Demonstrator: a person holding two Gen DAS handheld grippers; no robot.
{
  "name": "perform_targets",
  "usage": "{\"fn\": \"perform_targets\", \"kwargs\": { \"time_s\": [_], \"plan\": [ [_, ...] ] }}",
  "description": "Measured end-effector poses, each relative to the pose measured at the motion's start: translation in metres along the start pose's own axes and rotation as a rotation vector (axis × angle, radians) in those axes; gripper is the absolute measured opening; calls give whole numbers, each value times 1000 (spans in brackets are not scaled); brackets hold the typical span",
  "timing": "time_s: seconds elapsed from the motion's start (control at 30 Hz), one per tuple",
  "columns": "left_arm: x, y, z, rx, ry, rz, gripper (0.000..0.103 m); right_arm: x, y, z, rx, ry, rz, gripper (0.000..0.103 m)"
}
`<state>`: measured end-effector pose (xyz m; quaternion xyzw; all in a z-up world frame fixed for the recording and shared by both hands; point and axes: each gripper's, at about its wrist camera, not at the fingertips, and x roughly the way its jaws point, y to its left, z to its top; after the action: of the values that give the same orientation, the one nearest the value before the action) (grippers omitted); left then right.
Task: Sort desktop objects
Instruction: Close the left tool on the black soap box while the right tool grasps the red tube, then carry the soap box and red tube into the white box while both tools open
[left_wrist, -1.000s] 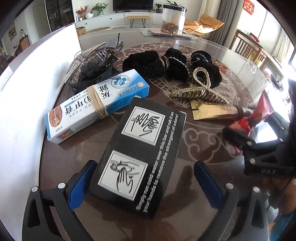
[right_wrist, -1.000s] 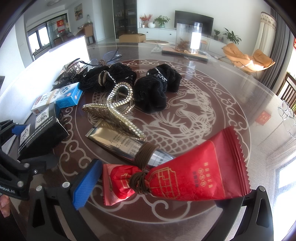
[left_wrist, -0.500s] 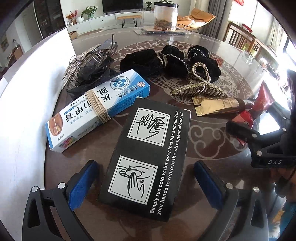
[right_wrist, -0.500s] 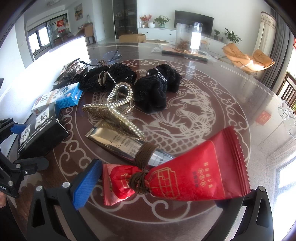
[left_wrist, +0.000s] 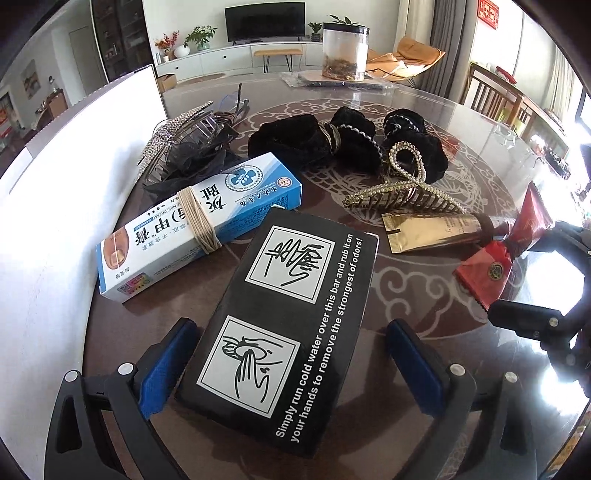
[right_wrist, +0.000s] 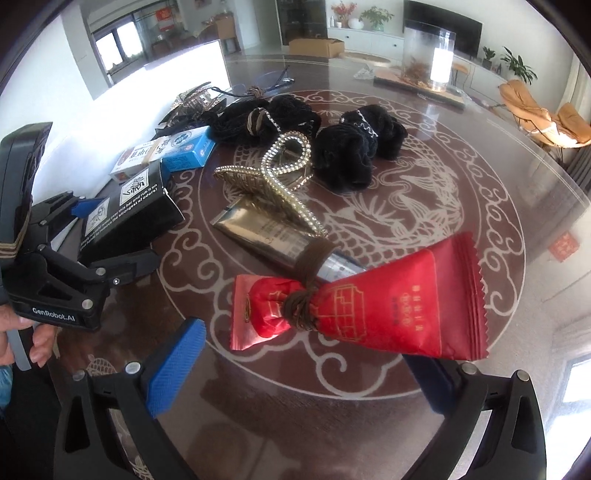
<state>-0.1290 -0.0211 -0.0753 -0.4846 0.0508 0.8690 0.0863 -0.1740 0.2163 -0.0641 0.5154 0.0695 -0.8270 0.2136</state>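
Between the closing left tongs (left_wrist: 288, 365), pads not yet touching: black box (left_wrist: 291, 328) reading "Simply run cold water over this bar"; right tongs (right_wrist: 306, 365) gape over a red packet (right_wrist: 388, 306) on the glossy bench (right_wrist: 480, 206).

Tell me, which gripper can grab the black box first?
Left. The left gripper already has the black box between its closing jaws, while the right gripper sits by the red packet.

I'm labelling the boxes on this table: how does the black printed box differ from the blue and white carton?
The black printed box is wide, with white hand diagrams and English text; the blue and white carton is slimmer, with Chinese characters. The carton has a tan band wound round it; the box has none. The box lies between the closing left gripper's fingers; the carton lies beyond. Both lie flat.
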Motion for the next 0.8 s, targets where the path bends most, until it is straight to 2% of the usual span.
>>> {"fn": "perform_targets", "kwargs": {
  "time_s": [0.03, 0.07, 0.13, 0.2, 0.27, 0.3, 0.33, 0.37, 0.47, 0.67, 0.8],
  "plan": [
    [-3, -2, -1, 1, -28, 2, 75, -3, -3, -1, 57, 3, 13, 103],
    [-7, -2, -4, -2, -45, -6, 65, -6, -6, -3, 114, -6, 35, 103],
    [-13, -1, -10, -6, -62, -9, 60, -10, -12, -6, 210, -38, 66, 103],
    [-16, -3, -11, -17, -65, -15, 58, -11, -13, -4, 265, -71, 62, 97],
    [-18, -5, -13, -23, -65, -16, 58, -11, -10, 0, 290, -103, 45, 76],
    [-22, -6, -17, -23, -65, -18, 58, -9, -8, 3, 288, -112, 28, 70],
    [-22, -7, -17, -26, -64, -23, 58, -8, -5, 6, 269, -117, 12, 42],
    [-23, -7, -17, -33, -62, -32, 58, -6, -3, 8, 259, -115, 31, 32],
    [-34, -4, -23, -66, -81, -53, 58, -15, -6, 5, 260, -123, 55, 29],
    [-71, 0, -31, -144, -179, -99, 58, -65, 6, -4, 107, -164, 15, 29],
    [-104, 16, -36, -214, -220, -124, 58, -89, 13, 5, 70, -174, 47, 29]
  ]
}}
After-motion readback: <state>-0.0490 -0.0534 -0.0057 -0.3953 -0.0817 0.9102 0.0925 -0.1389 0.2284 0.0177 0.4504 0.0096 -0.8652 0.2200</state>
